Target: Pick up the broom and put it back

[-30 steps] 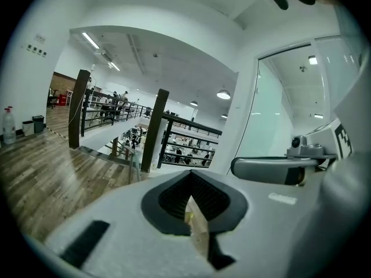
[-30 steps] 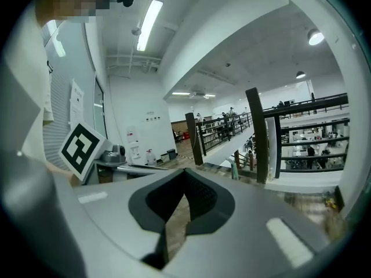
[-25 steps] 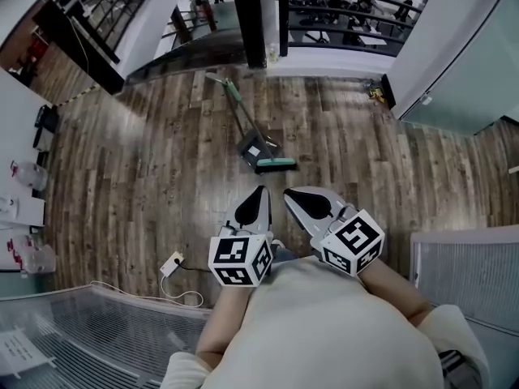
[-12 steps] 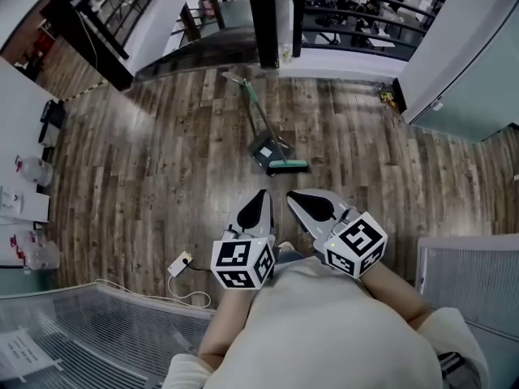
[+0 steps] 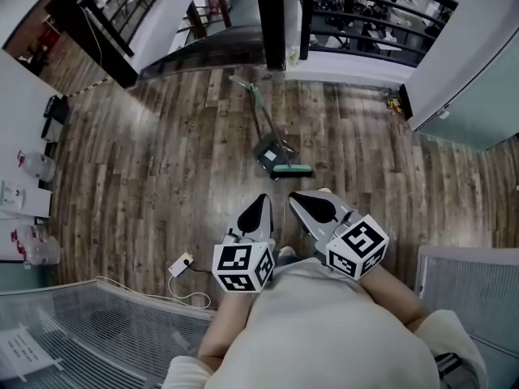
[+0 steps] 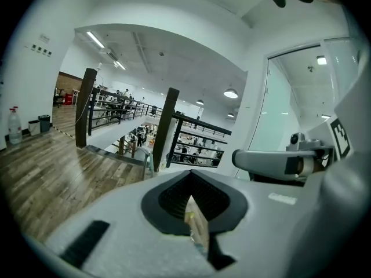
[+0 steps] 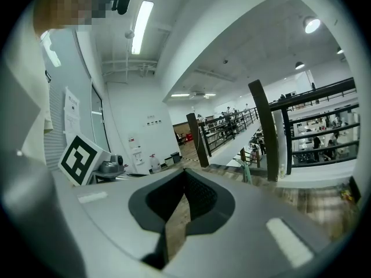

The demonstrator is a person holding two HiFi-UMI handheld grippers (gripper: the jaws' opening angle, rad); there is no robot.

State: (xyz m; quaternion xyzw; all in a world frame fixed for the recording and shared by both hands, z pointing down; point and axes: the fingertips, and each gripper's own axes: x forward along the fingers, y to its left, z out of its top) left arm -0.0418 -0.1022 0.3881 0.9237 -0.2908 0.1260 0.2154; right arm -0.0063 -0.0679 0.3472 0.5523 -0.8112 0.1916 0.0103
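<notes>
the broom (image 5: 290, 169) lies flat on the wood floor (image 5: 146, 160). its green stick points away toward the black post (image 5: 272, 14). a dark dustpan (image 5: 268, 151) sits right by its brush end. both tongs are low in front of the person, apart from the broom. the left gripper (image 5: 261, 201) is pinched shut with nothing in it. the right gripper (image 5: 295, 197) is too.

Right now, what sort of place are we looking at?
Probably an indoor landing or mezzanine in an office or lab building: wood-plank floor, a dark railing along its open edge, and a green-handled broom lying on the boards.
</notes>
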